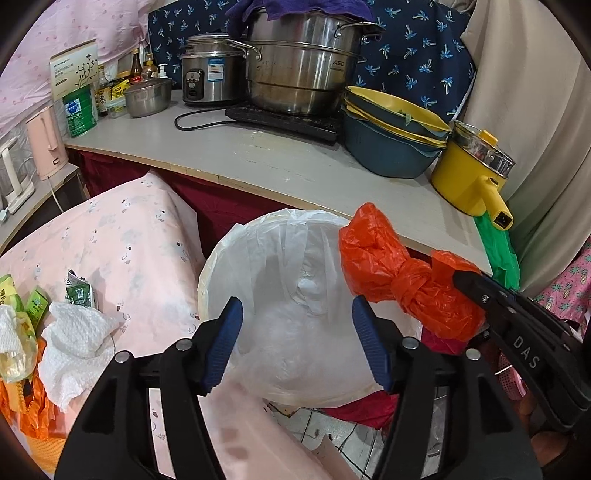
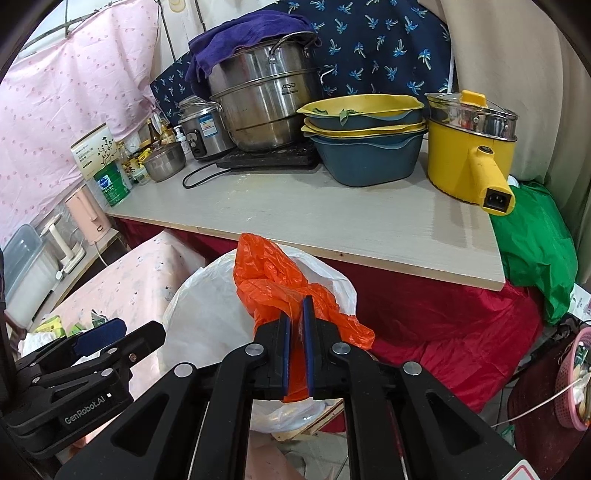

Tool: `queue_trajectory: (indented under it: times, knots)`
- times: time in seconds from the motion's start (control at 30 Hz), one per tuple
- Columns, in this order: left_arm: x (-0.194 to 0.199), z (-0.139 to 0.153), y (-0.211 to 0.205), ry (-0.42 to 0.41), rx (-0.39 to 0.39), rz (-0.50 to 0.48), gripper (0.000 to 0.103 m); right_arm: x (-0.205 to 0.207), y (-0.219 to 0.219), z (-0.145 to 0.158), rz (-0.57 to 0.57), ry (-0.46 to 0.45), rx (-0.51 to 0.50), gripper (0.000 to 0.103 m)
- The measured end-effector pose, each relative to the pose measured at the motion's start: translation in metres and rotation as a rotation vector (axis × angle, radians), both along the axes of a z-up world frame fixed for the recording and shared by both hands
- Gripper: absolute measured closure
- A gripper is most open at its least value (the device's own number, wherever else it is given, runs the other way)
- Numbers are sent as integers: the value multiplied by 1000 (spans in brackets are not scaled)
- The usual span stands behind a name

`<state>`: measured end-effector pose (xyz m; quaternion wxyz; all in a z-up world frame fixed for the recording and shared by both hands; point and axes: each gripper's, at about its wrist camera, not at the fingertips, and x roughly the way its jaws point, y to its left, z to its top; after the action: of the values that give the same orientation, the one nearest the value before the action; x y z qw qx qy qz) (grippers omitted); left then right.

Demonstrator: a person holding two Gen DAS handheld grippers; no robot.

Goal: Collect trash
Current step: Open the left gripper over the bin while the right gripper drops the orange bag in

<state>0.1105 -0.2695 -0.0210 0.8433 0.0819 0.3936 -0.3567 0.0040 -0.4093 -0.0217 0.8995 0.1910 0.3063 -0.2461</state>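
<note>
The right gripper (image 2: 296, 325) is clamped on the knotted orange bag (image 1: 391, 280), holding it over the right rim of the white-lined bin (image 1: 236, 258); the bag's long axis runs from the gripper toward the bin's mouth. The left gripper (image 1: 297, 343), parted and empty, hovers directly above the bin. More trash (image 1: 74, 343) lies to the left, nearer the left gripper.

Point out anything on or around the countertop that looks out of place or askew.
The stacked blue-and-yellow basins sit crooked, and the top one holds leaf scraps. The yellow electric pot stands at the countertop corner, its handle jutting past the edge. A purple cloth is draped over the big steel pot.
</note>
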Motion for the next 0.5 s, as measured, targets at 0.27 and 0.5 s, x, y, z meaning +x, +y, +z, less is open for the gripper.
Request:
queue_trajectory:
  times: [0.27,0.5]
  knots:
    - [7,2,11,2,-15,36,36,14,8,-1,32,-3,0,91]
    - [10,6,27,1,-25,79,32,16,20,7,51,-31,-20,65]
